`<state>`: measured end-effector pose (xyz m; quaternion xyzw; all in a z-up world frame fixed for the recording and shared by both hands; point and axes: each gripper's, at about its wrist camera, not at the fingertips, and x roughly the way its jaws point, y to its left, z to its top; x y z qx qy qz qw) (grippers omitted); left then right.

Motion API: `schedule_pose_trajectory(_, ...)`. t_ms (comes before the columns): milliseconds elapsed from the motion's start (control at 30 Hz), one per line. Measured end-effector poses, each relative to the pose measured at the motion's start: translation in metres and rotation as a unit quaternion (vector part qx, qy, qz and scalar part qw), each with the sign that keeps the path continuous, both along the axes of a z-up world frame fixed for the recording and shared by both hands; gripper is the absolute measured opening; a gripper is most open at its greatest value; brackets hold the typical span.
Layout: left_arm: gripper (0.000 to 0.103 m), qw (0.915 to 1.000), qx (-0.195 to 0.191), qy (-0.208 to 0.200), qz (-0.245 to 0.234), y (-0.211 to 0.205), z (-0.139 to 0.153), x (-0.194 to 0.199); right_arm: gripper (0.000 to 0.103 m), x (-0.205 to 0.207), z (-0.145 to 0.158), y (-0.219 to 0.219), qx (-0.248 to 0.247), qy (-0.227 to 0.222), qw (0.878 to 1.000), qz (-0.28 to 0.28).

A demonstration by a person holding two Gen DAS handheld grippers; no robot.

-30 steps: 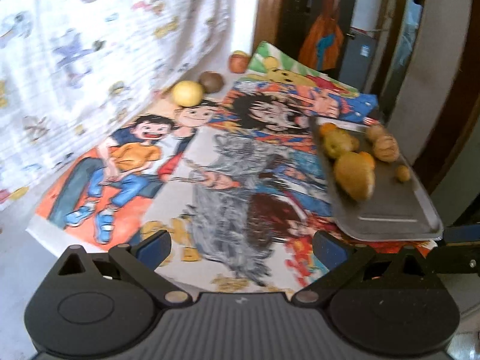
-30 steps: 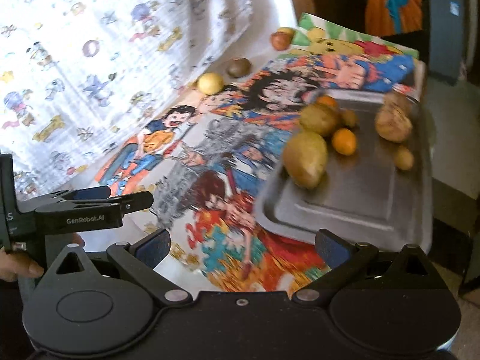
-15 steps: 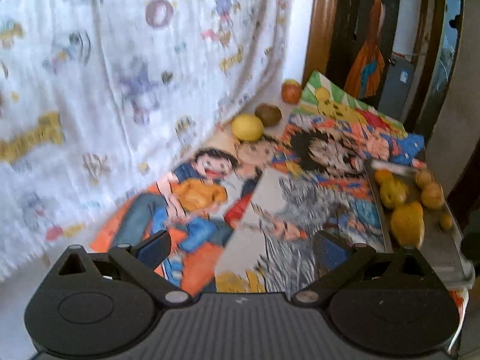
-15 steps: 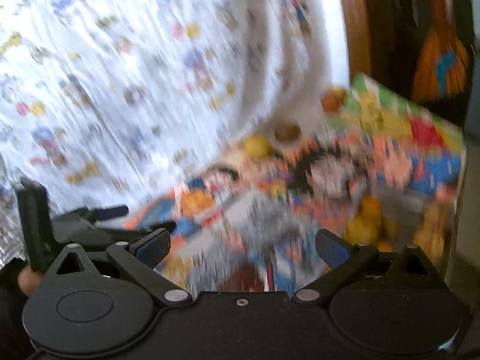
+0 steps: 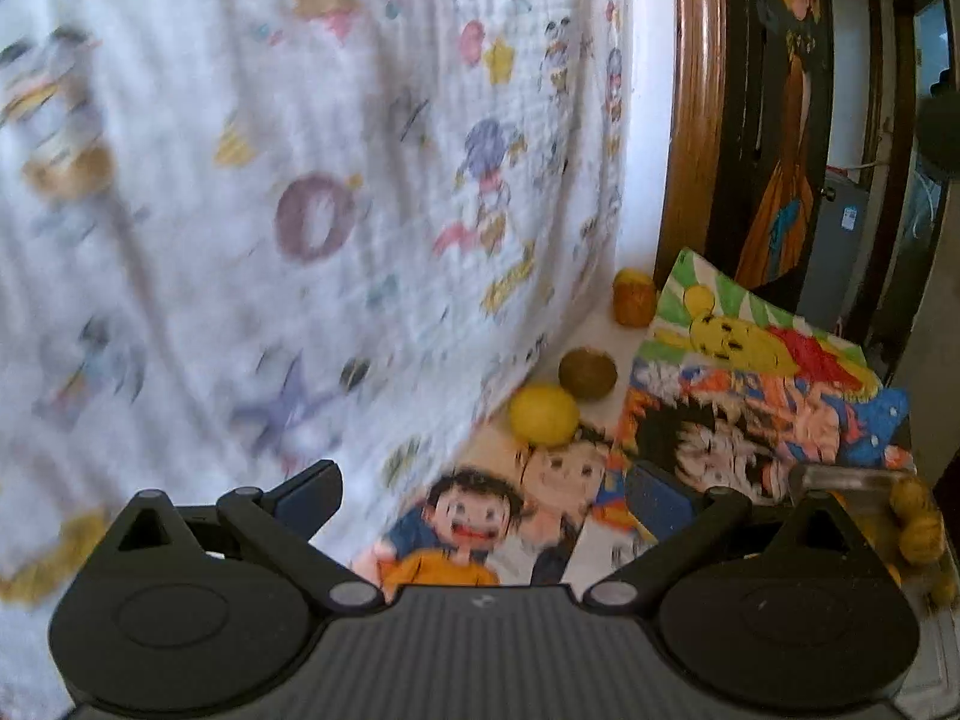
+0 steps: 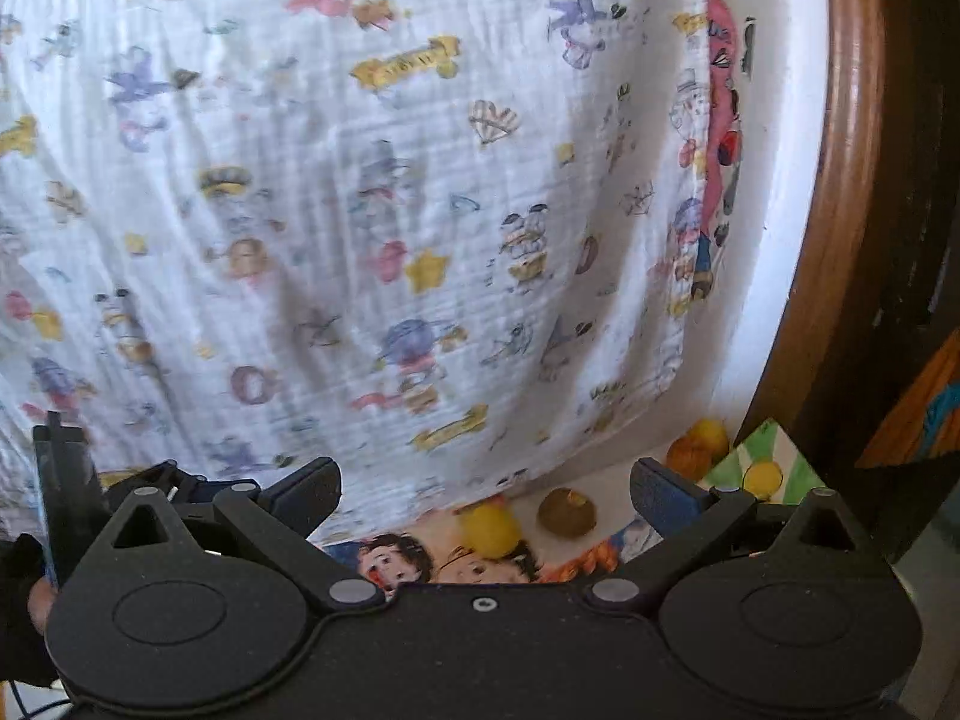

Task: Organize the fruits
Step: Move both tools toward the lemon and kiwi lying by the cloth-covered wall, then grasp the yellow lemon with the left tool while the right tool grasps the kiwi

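Observation:
In the left wrist view a yellow lemon (image 5: 543,423), a brown kiwi (image 5: 587,373) and an orange-red fruit (image 5: 633,302) lie on the floor by the curtain, beyond the cartoon mat (image 5: 750,408). The metal tray (image 5: 840,479) with several yellow fruits (image 5: 918,531) shows at the right edge. My left gripper (image 5: 483,495) is open and empty, well short of the lemon. In the right wrist view the lemon (image 6: 489,530), kiwi (image 6: 566,512) and orange-red fruit (image 6: 696,447) appear low. My right gripper (image 6: 486,489) is open and empty, raised and tilted up.
A white printed curtain (image 5: 300,180) hangs along the left and back. A wooden door frame (image 5: 690,120) and a dark doorway stand at the right. The left gripper (image 6: 120,480) shows at the lower left of the right wrist view.
Both grippers have tilted up and swung left, away from the tray. The tray has slid to the right edge of the left view and out of the right view. Both stay open.

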<state>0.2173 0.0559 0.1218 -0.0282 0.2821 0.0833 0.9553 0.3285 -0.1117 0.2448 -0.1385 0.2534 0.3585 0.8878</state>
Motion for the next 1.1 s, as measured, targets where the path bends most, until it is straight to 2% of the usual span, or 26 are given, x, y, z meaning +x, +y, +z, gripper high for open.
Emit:
schedule_pose_trajectory(133, 0.103, 0.9999, 0.005, -0.011, -0.002, -0.001, -0.002, 0.025, 0.102, 0.039, -0.019, 0.006, -0.022, -0.002, 1.0, 0.018)
schedule_pose_trajectory(267, 0.103, 1.0, -0.005, -0.004, 0.001, -0.002, -0.017, 0.054, 0.102, 0.077, -0.051, 0.011, -0.031, 0.007, 0.999, 0.023)
schedule_pose_trajectory(433, 0.103, 0.9995, -0.029, 0.008, -0.004, -0.001, -0.047, 0.085, 0.102, 0.129, -0.099, 0.012, -0.002, 0.071, 0.997, 0.012)
schedule_pose_trajectory(667, 0.103, 0.9962, -0.086, -0.012, 0.001, 0.006, -0.087, 0.114, 0.102, 0.197, -0.167, 0.023, 0.022, 0.149, 0.988, -0.03)
schedule_pose_trajectory(933, 0.102, 0.9975, -0.071, 0.002, -0.004, 0.003, -0.118, 0.155, 0.101, 0.251, -0.227, 0.036, 0.054, 0.235, 0.968, -0.065)
schedule_pose_trajectory(1100, 0.101, 0.9972, -0.075, -0.002, -0.003, 0.005, -0.13, 0.171, 0.096, 0.269, -0.249, 0.044, 0.063, 0.265, 0.959, -0.077)
